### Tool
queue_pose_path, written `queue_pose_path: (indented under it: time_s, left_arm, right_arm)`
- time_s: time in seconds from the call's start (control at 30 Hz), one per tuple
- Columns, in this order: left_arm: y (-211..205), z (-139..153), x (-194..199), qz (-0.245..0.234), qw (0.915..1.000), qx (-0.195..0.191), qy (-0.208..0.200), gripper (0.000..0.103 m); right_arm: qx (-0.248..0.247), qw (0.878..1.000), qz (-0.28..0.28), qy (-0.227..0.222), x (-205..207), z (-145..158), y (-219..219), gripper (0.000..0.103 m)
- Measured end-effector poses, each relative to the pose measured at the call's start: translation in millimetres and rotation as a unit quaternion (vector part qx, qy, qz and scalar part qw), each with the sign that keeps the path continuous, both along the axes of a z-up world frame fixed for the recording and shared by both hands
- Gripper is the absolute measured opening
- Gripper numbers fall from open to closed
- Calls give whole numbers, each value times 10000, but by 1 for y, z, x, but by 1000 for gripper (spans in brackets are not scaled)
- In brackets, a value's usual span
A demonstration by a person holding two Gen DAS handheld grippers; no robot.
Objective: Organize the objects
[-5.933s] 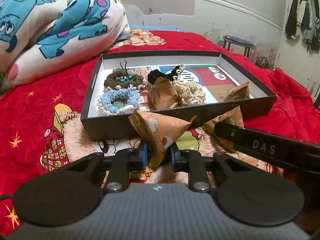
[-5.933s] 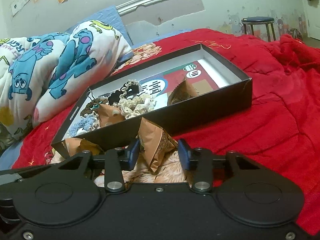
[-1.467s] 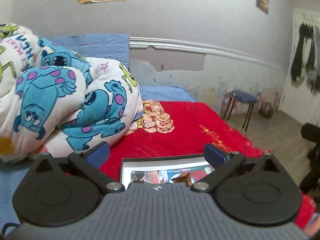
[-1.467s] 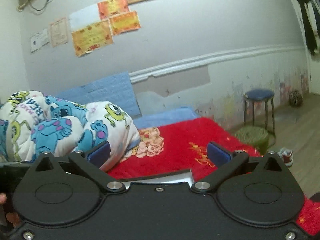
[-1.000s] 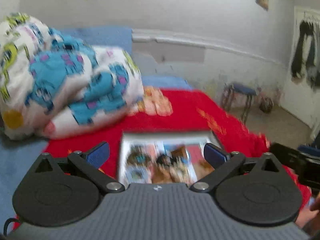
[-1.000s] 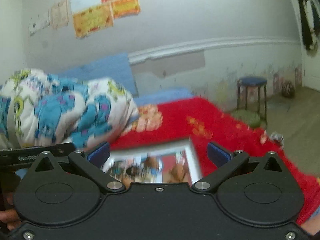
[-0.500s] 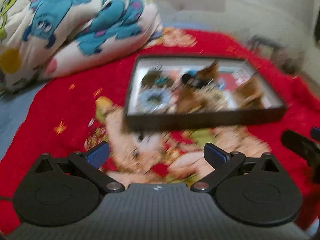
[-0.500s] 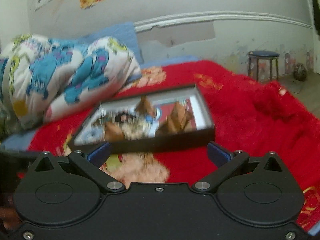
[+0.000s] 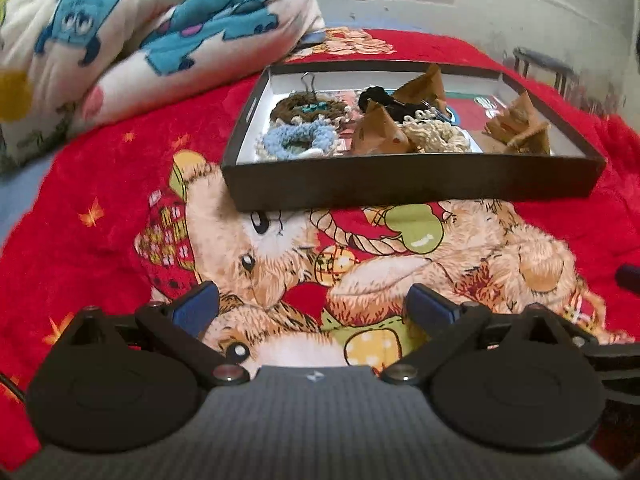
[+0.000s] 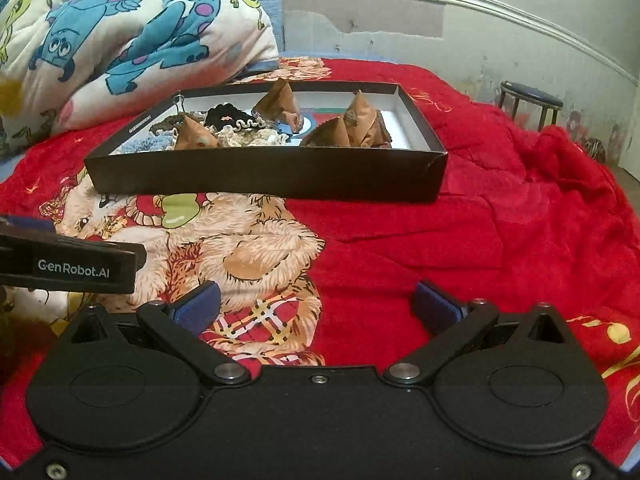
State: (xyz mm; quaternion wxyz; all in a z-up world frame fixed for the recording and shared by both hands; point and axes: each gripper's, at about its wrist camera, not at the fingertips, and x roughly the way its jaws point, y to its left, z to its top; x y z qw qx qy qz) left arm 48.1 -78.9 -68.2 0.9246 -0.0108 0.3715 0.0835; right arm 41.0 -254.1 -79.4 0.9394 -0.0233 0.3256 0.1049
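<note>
Grippers fill the near edge of both views, their black bodies hiding the bedding right below. The left gripper (image 9: 314, 310) has its blue-padded fingers spread wide with nothing between them, over the teddy-bear print on the red blanket (image 9: 80, 184). The right gripper (image 10: 318, 306) is likewise wide open and empty, over the same blanket where the bear print meets plain red. In the right view a black bar marked GenRobot.AI, part of the left gripper, juts in from the left and is cut off by the frame; at the right edge of the left view only a dark sliver of the right gripper shows.

Farther off, a shallow black box (image 9: 412, 184) sits on the blanket, well apart from both grippers. Its near wall hides the bottoms of the things inside. At its left lie a blue scrunchie (image 9: 302, 140) and behind it a brown one (image 9: 308, 106) with a binder clip (image 9: 308, 80) standing up. In the middle are a cream scrunchie (image 9: 436, 136), a black one (image 9: 380, 98) and brown pyramid packets (image 9: 378, 132); more packets (image 9: 520, 124) crowd the right end, their edges blurred. How many packets overlap there is hard to tell.

Beyond the box at left is a folded monster-print quilt (image 9: 160, 24), cut off by the frame. A stool (image 10: 528, 98) stands by the far wall at right.
</note>
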Motion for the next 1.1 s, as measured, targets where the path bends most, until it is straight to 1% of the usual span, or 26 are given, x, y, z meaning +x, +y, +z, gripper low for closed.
queue_pose_path:
  time_s: [0.07,0.2,0.23,0.33,0.43,0.5,0.6,0.7,0.83,0.9,0.93,1.0,1.07,1.1]
  left_arm:
    - [4,-3,-2,1,9998,-146,-118,103]
    - [4,-7,-10,-60,9992,-106,-389,103]
    - [5,-8,-11,-62,9990,-129,-429,103]
    - [7,-8,-14,-69,9986,-210,-485,103]
    - [7,-8,-22,-123,9982,-211,-550,103]
    - [10,-7,-25,-147,9978,-311,-566,103]
    - [12,-6,-27,-85,9980,-340,-520,103]
    - [13,-8,-30,-54,9974,-381,-609,103]
    - [13,-6,-30,-60,9980,-294,-554,103]
    - [16,-4,-41,-150,9982,-252,-520,103]
    - [15,-6,-47,-162,9985,-145,-494,103]
    - [10,-9,-63,-131,9973,126,-712,103]
    - [4,-9,-62,-98,9972,315,-677,103]
    - [3,-9,-62,-70,9972,337,-670,103]
  right_arm:
    - [-116,9999,-25,-70,0,-2,3,103]
    - [-469,9985,-99,-259,-7,3,12,103]
    - [-470,9986,-93,-226,-6,4,12,103]
    - [-258,9995,-75,-138,-4,3,6,103]
    - [-334,9993,-74,-150,-4,3,8,103]
    - [-399,9990,-73,-168,-5,2,10,103]
    - [-348,9992,-59,-161,-5,2,9,103]
    - [-350,9992,-60,-156,-5,2,9,103]
    - [-366,9992,-58,-166,-6,2,10,103]
    - [-397,9990,-60,-170,-6,2,10,103]
    - [-381,9991,-60,-170,-5,2,10,103]
    - [-309,9994,-55,-139,-5,2,7,103]
    - [-328,9993,-55,-147,-5,2,8,103]
    - [-339,9993,-54,-151,-5,2,8,103]
